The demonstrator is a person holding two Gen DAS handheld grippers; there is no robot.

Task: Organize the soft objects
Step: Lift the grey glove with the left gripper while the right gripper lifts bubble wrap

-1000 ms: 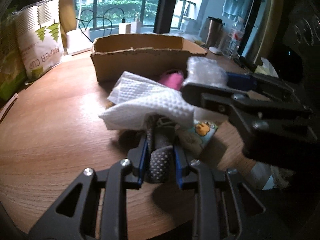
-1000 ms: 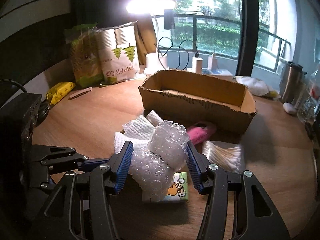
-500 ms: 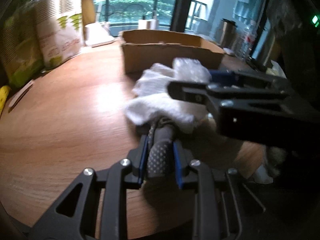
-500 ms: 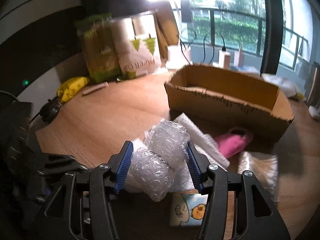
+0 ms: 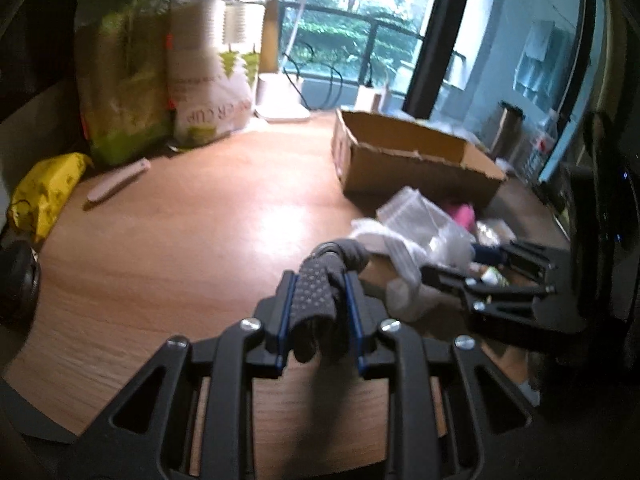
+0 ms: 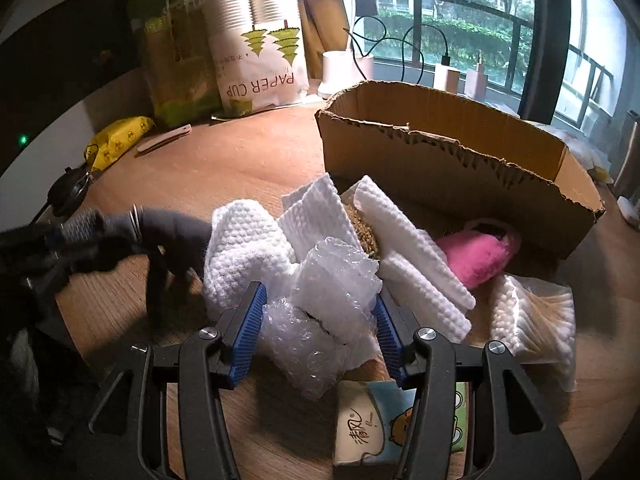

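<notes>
My left gripper (image 5: pixel 320 280) is shut on a grey dotted sock (image 5: pixel 316 300) and holds it above the wooden table, left of the pile; the sock (image 6: pixel 120 232) also shows at the left of the right wrist view. My right gripper (image 6: pixel 318 304) is shut on a wad of bubble wrap (image 6: pixel 320 308), low over the pile. The pile holds white cloths (image 6: pixel 248 248), a pink plush item (image 6: pixel 476 256), a bag of cotton swabs (image 6: pixel 532 320) and a tissue pack (image 6: pixel 376 428). An open cardboard box (image 6: pixel 440 160) stands just behind the pile.
Paper cup packs (image 6: pixel 256 48) and a green bag (image 6: pixel 176 68) stand at the back left. A yellow packet (image 6: pixel 120 140) and a flat stick (image 6: pixel 164 144) lie near them. A white lamp base (image 6: pixel 344 72) with cables and chargers sits by the window.
My left gripper has pulled the sock out from under the white cloths and swung left, away from the pile. My right gripper has stayed shut on the bubble wrap and come lower over the pile.
</notes>
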